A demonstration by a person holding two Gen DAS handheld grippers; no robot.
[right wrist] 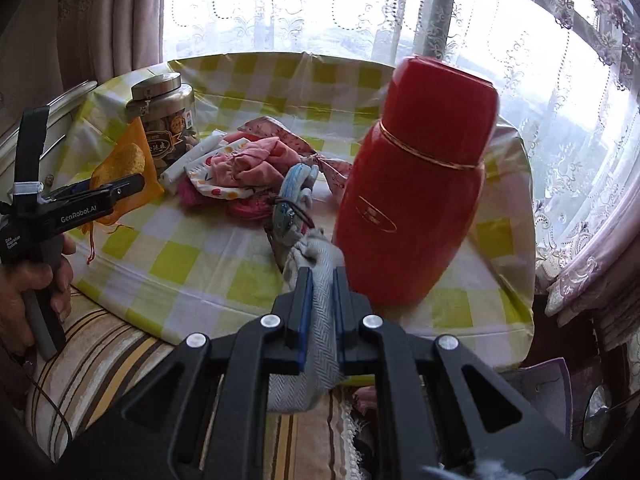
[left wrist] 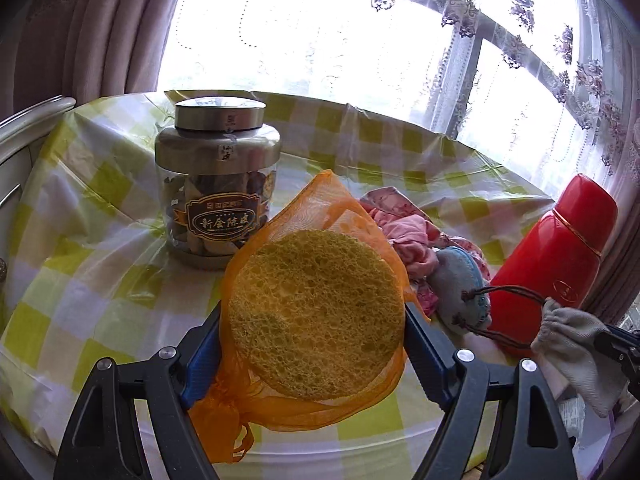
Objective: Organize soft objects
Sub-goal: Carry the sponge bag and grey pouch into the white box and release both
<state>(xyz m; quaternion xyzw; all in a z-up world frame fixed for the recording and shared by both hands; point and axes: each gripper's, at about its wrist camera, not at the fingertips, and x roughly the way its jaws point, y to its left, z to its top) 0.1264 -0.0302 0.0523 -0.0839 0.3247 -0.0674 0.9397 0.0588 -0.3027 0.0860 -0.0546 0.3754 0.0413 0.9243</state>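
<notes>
1. The left gripper [left wrist: 312,320] has its jaws spread wide and clamped on either side of a round yellow sponge [left wrist: 316,312] that sits inside an orange mesh bag [left wrist: 280,408]. The sponge faces the camera flat on, and the bag's loose tail hangs below the jaws, over the near edge of the table [left wrist: 92,240].
2. The right gripper [right wrist: 320,276] has its jaws nearly together, pinching a grey cloth pouch [right wrist: 316,320]. The pouch runs lengthwise along the fingers, its mouth pointing toward the table's middle.
3. A brown drawstring [left wrist: 504,292] leads from the pouch mouth to a small blue cushion [left wrist: 460,284] lying just beyond it, so the pouch is still tied to that item.
4. Behind the cushion sits a heap of pink clothes [right wrist: 256,160] near the table's centre.
5. A red flask [right wrist: 420,184] stands just right of the pouch, at the table's right edge; a glass jar [left wrist: 218,176] stands at the far left.
6. My guess: the bagged sponge is to go into the pouch or onto the pile. It lies left of the pouch, so the left hand would travel rightward.
</notes>
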